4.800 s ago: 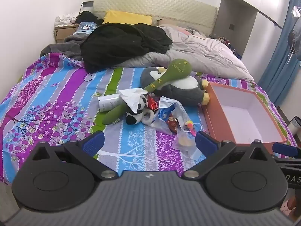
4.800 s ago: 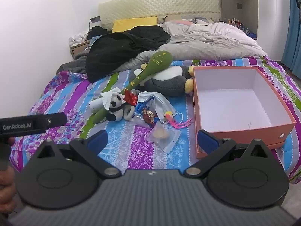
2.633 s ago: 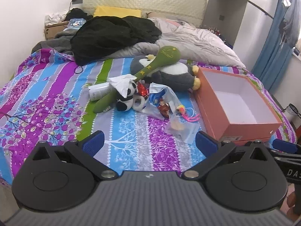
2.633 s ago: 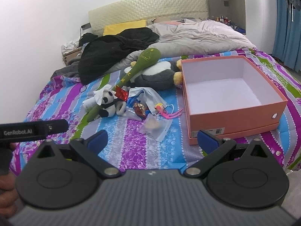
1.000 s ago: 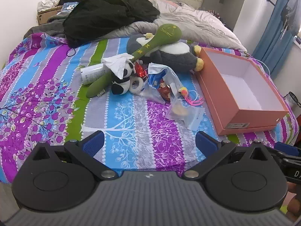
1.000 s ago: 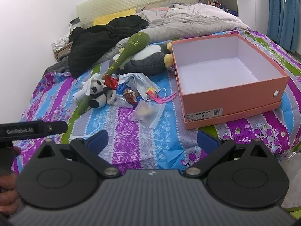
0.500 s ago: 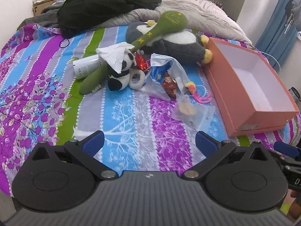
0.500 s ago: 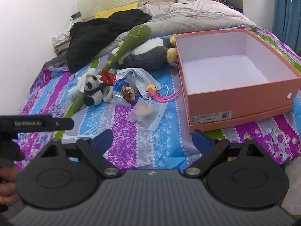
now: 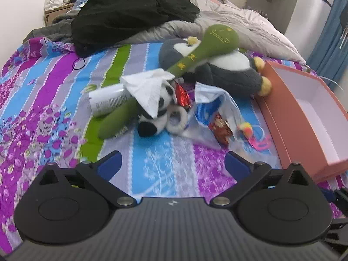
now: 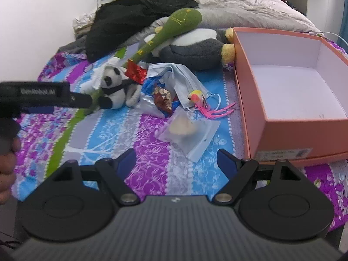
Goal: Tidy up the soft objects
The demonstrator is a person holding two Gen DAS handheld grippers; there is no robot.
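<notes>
A small panda plush (image 9: 156, 113) (image 10: 113, 82) lies in the pile on the striped bedspread, with a long green plush club (image 9: 195, 58) (image 10: 169, 28) across it. Behind them rests a grey penguin plush (image 9: 226, 74) (image 10: 195, 45). An orange box (image 9: 304, 117) (image 10: 250, 100) stands open and empty on the right. My left gripper (image 9: 173, 163) is open above the bedspread, short of the panda. My right gripper (image 10: 176, 158) is closing with nothing gripped; a clear zip bag (image 10: 187, 130) lies just ahead of its jaws.
A white can (image 9: 108, 102), a tissue (image 9: 148, 87), a face mask (image 10: 184, 76), snack packets (image 10: 163, 95) and a pink tassel toy (image 10: 208, 106) lie among the plush. Black clothing (image 9: 130, 15) and a grey duvet (image 10: 250, 8) cover the bed's far end. A hand (image 10: 6, 169) holds the left gripper's body (image 10: 43, 95).
Both grippers have come forward and down toward the pile, which now looks larger. The right gripper's fingers have drawn closer together. The left gripper's fingers stay wide apart.
</notes>
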